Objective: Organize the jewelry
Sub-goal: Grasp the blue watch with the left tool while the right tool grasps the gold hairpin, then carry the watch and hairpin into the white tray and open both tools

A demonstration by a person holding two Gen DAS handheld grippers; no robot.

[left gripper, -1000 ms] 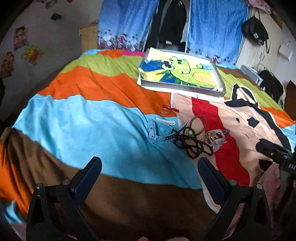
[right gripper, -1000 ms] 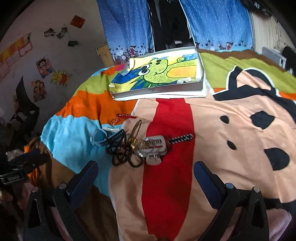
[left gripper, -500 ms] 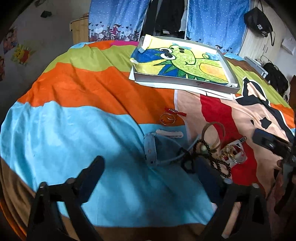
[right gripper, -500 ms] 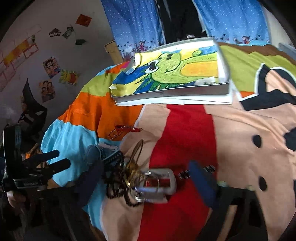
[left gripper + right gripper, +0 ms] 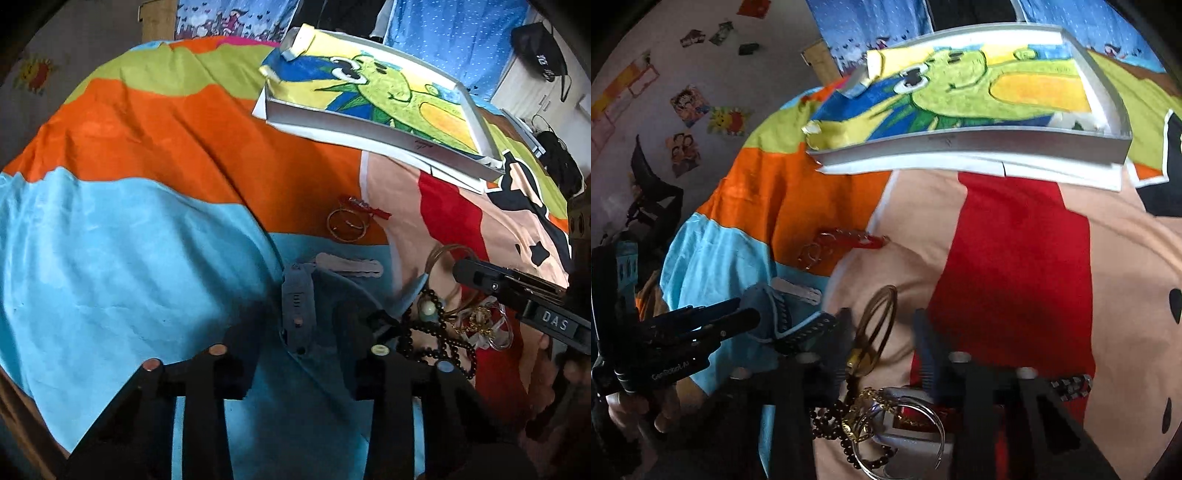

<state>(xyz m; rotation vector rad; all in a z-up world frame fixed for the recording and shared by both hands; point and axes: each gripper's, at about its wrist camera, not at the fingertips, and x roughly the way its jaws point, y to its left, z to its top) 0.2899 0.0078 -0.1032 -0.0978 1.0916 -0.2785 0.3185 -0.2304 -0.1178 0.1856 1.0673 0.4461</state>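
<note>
A heap of jewelry lies on the bedspread: a blue watch strap [image 5: 297, 306], a black bead necklace [image 5: 428, 332], a brown bangle [image 5: 877, 325], gold hoops [image 5: 345, 225] with a red clip [image 5: 364, 206], and a white hair clip [image 5: 349, 266]. My left gripper [image 5: 299, 328] is open, its fingers on either side of the blue strap. My right gripper [image 5: 882, 339] is open, its fingers on either side of the brown bangle, above silver rings [image 5: 905, 435] and beads [image 5: 846, 428]. A shallow white tray [image 5: 369, 129] lined with a cartoon dinosaur cloth sits farther back.
The colourful bedspread [image 5: 147, 221] covers the whole surface. Blue curtains [image 5: 454, 33] and a black bag [image 5: 539, 51] hang at the back. Wall stickers [image 5: 687, 107] show at left. The right gripper's fingers [image 5: 517, 295] reach in from the right in the left wrist view.
Both grippers have moved forward and down onto the jewelry heap. Their fingers stand closer together, now around the blue strap and the brown bangle.
</note>
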